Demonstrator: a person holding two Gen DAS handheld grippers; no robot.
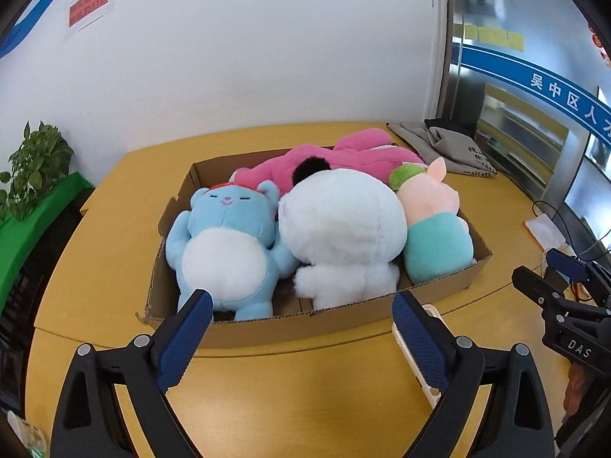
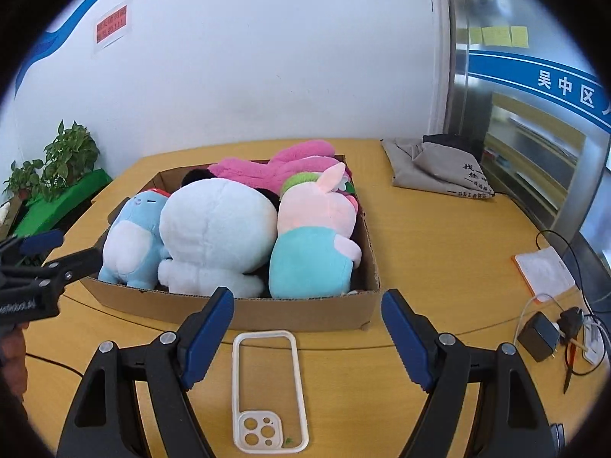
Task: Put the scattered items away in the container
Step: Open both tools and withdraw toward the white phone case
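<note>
Counter (image 2: 439,236) carrying cardboard box (image 2: 267,315) packed with plush toys (image 2: 217,225). Only right view fully showing phone case (image 2: 269,389), lying outside box between right tool (image 2: 307,334) fingers. Left tool (image 1: 303,337) and right both gaping, empty.

potted plant (image 2: 61,160), grey bag (image 2: 439,170), charger (image 2: 538,336)

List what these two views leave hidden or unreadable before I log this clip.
- Pink plush: mostly buried behind the white plush in both views; its shape is unclear.
- Box floor: covered by toys.
- Phone case, left wrist view: largely hidden behind a finger of the left tongs.
- Red wall sign: text too blurred.
- Grey bag lettering: too small.
</note>
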